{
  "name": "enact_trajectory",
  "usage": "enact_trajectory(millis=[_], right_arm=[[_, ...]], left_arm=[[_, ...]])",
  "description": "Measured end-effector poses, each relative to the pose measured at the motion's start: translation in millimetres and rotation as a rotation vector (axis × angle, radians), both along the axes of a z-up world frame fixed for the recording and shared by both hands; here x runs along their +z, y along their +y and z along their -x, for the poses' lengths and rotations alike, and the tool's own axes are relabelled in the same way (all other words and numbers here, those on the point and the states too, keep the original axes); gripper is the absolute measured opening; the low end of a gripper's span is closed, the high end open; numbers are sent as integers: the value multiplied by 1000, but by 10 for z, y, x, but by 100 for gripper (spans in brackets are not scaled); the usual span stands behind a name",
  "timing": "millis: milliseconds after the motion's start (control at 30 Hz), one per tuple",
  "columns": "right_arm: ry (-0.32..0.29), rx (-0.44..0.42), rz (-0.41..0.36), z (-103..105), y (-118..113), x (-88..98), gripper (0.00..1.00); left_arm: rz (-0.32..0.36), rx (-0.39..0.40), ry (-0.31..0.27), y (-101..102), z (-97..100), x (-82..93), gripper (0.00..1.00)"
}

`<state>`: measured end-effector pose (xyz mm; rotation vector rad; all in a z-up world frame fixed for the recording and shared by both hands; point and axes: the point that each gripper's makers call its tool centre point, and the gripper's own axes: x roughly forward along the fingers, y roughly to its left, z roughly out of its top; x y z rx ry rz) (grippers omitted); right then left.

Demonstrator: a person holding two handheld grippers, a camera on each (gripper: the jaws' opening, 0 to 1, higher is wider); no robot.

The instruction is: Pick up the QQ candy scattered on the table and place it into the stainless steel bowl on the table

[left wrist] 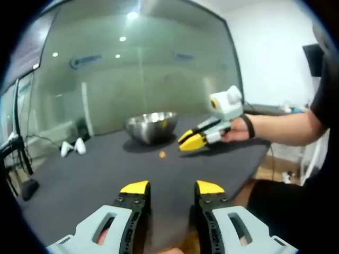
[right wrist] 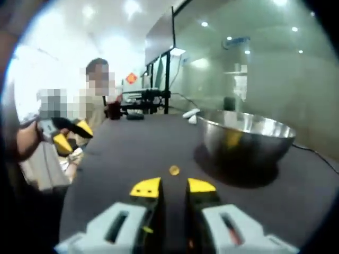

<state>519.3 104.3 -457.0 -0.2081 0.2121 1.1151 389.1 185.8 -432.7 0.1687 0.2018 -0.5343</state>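
Right gripper point(right wrist: 172, 187) jaws narrowly parted, empty; candy point(right wrist: 174, 170) centre frame, left of bowl point(right wrist: 246, 138). Left gripper point(left wrist: 172, 188) parted, empty. Advise: straddle candy, pinch gently.

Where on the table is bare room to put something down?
The dark table is bare between the left gripper and the bowl. Crowded by the bowl: one candy and the right gripper.

Bare tabletop point(right wrist: 132, 143) lay open between the right gripper point(right wrist: 173, 187) and the small candy point(right wrist: 174, 170), with only the steel bowl point(right wrist: 244, 140) crowding one side.
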Motion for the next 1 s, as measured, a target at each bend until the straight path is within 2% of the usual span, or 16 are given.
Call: enact_trajectory(millis=[200, 267, 433, 733, 867, 1000], right_arm=[[26, 43, 22, -29, 185, -91, 23], [28, 48, 28, -124, 216, -133, 23], [34, 51, 48, -195, 269, -182, 23], [60, 65, 51, -176, 419, -217, 24], [31, 89, 66, -134, 480, -210, 19], [25, 101, 70, -113, 498, -213, 10]], left_arm=[[1, 0, -1, 4, 1, -1, 35], [2, 1, -3, 9, 3, 6, 35], [4, 11, 2, 57, 4, -9, 35], [4, 18, 4, 103, -4, -13, 35], [4, 19, 6, 108, -7, -26, 35], [5, 20, 5, 116, -7, -22, 35]])
